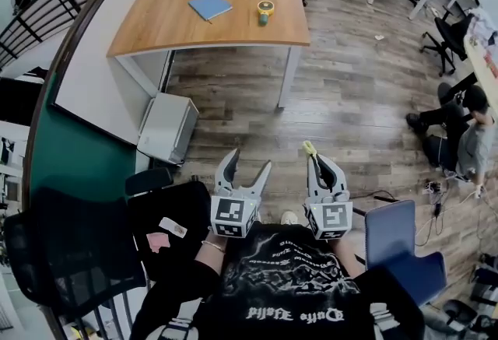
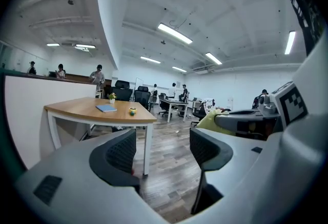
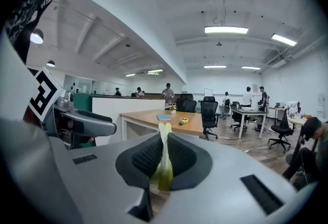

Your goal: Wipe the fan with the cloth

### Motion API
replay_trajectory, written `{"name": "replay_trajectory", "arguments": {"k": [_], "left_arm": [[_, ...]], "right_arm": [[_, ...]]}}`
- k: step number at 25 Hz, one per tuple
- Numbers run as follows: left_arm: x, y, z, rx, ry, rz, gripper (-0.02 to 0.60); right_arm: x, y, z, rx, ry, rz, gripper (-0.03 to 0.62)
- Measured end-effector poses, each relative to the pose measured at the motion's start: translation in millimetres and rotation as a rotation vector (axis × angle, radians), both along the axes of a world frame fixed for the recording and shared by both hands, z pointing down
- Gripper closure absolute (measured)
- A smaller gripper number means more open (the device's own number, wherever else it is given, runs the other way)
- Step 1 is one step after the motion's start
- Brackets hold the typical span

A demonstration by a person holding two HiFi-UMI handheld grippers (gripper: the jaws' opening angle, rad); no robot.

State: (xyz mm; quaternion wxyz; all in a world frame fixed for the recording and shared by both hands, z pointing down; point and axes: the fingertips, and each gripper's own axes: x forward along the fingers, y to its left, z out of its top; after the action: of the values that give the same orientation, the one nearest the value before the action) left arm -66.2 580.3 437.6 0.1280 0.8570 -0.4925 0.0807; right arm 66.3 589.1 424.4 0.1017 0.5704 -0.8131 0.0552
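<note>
Closest in, the right gripper (image 3: 164, 146) is clamped tight on a thin yellow cloth (image 3: 164, 169), with a strip poking up past the jaws. The left gripper (image 2: 163, 150) gapes wide with nothing between its jaws. Well apart from both, the fan (image 1: 265, 12) sits untouched on the wooden table (image 1: 233, 31), near a blue notebook (image 1: 210, 5). Wiping hasn't begun: the approach and the whole wipe remain.

I'm looking into an open-plan office: beyond the wooden table (image 1: 233, 27) stand black swivel chairs (image 3: 209, 111), more desks (image 3: 249, 111), and strip lights (image 3: 226, 29) overhead.
</note>
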Motion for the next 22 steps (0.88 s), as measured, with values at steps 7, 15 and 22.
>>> {"name": "replay_trajectory", "arguments": {"k": [7,15,22], "left_arm": [[-21.0,-11.7,-3.3,0.01,0.023,0.042,0.252],[-24.6,-32.1,11.9,-0.025,0.053,0.092,0.252],[-29.3,-94.1,24.3,-0.056,0.044,0.035,0.253]], "right_arm": [[-19.6,-2.6,4.1,0.0,-0.009,0.044,0.565],[-33.9,-31.4,19.9,-0.026,-0.004,-0.024,0.566],[-33.4,-102.8,33.2,-0.064,-0.054,-0.091,0.566]]}}
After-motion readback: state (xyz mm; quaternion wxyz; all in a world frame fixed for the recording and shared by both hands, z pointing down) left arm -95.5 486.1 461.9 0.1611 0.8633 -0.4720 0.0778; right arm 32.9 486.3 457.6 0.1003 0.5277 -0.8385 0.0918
